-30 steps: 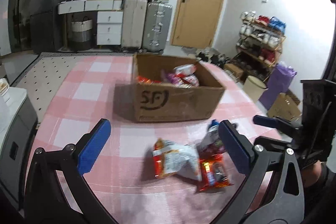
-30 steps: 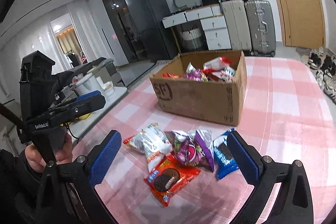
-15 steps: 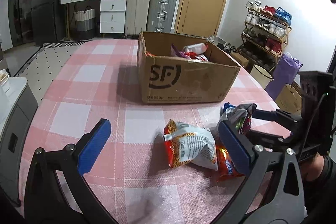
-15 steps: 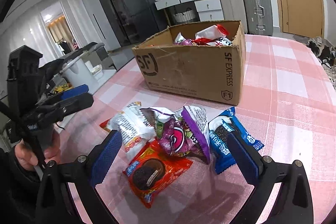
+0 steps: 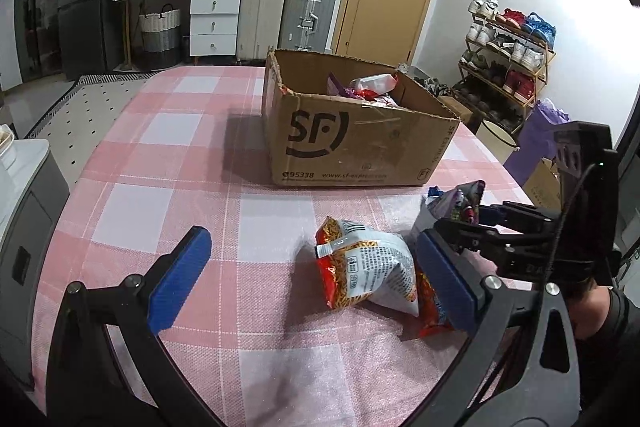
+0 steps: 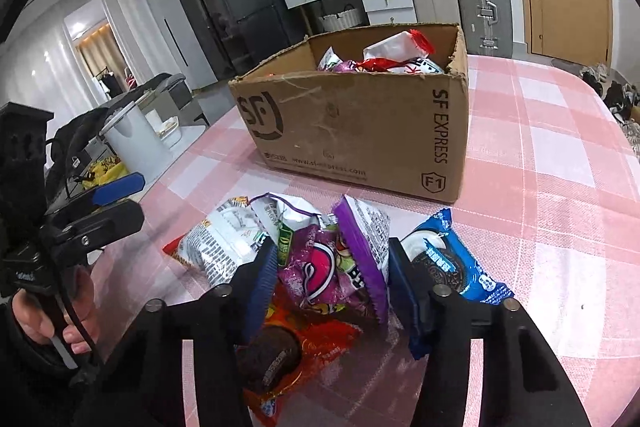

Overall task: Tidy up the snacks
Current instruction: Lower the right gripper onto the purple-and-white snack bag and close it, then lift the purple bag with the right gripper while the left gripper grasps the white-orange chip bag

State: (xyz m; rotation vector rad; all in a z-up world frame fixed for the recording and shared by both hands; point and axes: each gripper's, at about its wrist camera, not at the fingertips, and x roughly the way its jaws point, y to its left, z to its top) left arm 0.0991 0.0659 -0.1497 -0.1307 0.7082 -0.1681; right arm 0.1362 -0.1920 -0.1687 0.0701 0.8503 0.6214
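Just in front of the box [image 6: 360,115], the right gripper [image 6: 332,279] has just closed on the purple bag [image 6: 340,259], standing on end, long axis upright, and could drag the overlapping packets along; the left gripper [image 5: 312,279] is open, empty.

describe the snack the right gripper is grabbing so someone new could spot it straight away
Start at the cardboard box on the pink checked tablecloth; a small pile of snacks lies in front of it. The purple bag sits mid-pile, pinched by the right gripper, between a white packet and a blue cookie pack.
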